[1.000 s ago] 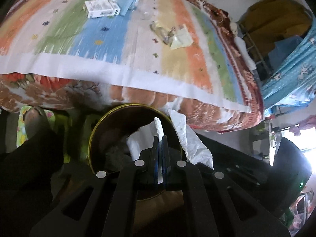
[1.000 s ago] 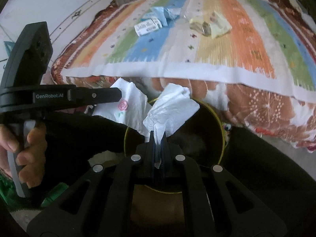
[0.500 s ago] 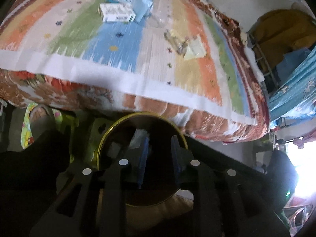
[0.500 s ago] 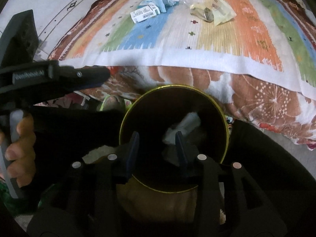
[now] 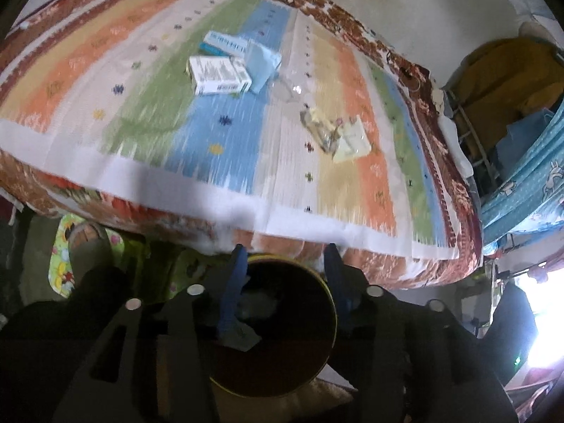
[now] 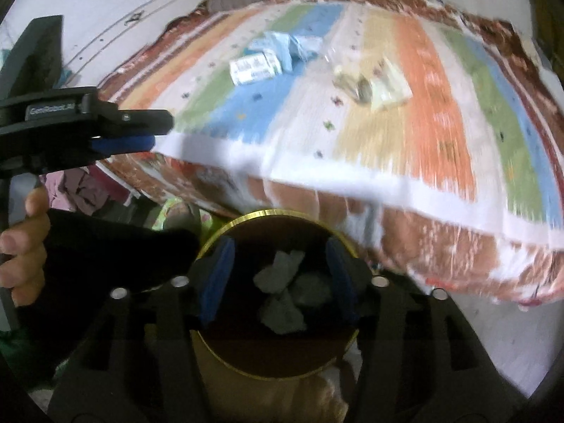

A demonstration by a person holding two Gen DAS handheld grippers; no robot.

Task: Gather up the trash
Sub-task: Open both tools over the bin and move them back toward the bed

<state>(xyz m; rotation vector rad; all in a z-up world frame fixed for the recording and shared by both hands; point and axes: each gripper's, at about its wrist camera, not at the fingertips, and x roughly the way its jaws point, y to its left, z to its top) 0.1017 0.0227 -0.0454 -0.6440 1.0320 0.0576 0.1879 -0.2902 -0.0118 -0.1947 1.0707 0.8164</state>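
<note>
Both the left gripper [image 5: 285, 282] and the right gripper [image 6: 278, 275] are hanging wide apart and empty over the bin [image 6: 246, 370], where crumpled tissues [image 6: 285, 292] are lying. On the striped bedspread [image 5: 105, 165] are waiting, left to right, the white box [image 5: 218, 75], the blue wrapper [image 5: 262, 61] and the clear packet [image 5: 338, 134]. Each gripper should probably be reaching low and closing flat across one item.

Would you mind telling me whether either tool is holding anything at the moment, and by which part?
Nothing is held. Left tool and right tool are open above the bin; crumpled tissues lie inside.
</note>
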